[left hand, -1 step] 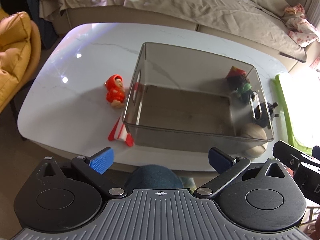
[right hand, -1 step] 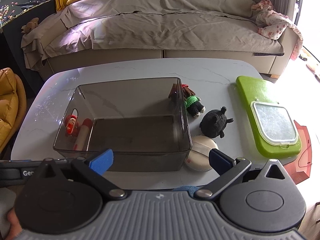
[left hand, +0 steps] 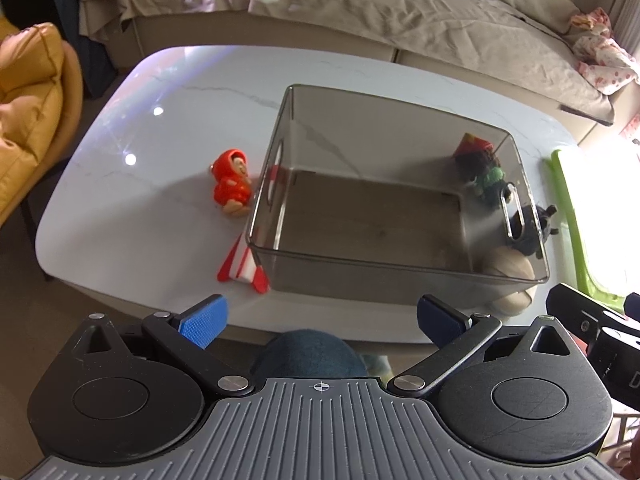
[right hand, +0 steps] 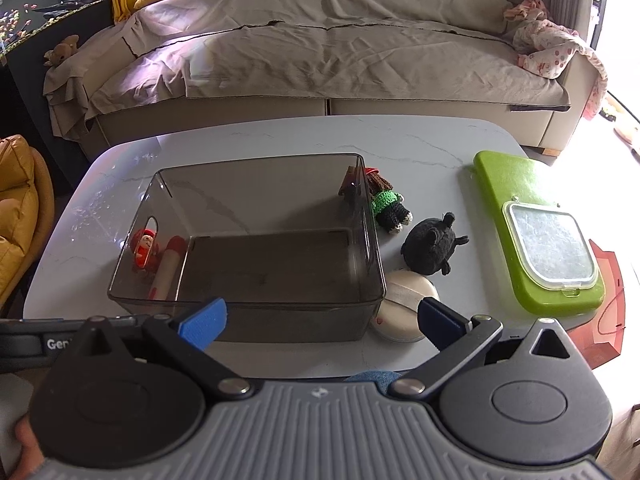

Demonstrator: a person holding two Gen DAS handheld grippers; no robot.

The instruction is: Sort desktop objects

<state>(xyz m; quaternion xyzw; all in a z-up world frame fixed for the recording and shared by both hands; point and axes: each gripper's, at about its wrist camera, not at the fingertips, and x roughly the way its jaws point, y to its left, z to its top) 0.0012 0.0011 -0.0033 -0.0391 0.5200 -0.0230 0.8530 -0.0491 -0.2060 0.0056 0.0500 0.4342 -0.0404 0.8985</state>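
A smoky clear plastic bin (left hand: 400, 268) (right hand: 248, 300) stands empty in the middle of the white marble table (left hand: 168, 128) (right hand: 432, 148). Left of it lie a red hooded figurine (left hand: 231, 182) (right hand: 145, 248) and a red-and-white toy rocket (left hand: 242, 266) (right hand: 166, 270). Right of it lie a crocheted doll (right hand: 386, 200) (left hand: 486, 176), a black plush (right hand: 430, 246) (left hand: 534, 226) and a cream round puff (right hand: 402, 306) (left hand: 514, 302). My left gripper (left hand: 318, 316) is open and empty at the table's near edge. My right gripper (right hand: 320, 316) is open and empty, just before the bin and puff.
A green board (right hand: 532, 224) with a clear lid on it lies at the table's right end. A covered sofa (right hand: 320, 60) runs behind the table. A yellow chair (left hand: 28, 108) stands at the left. A red box (right hand: 604, 320) sits low at the right.
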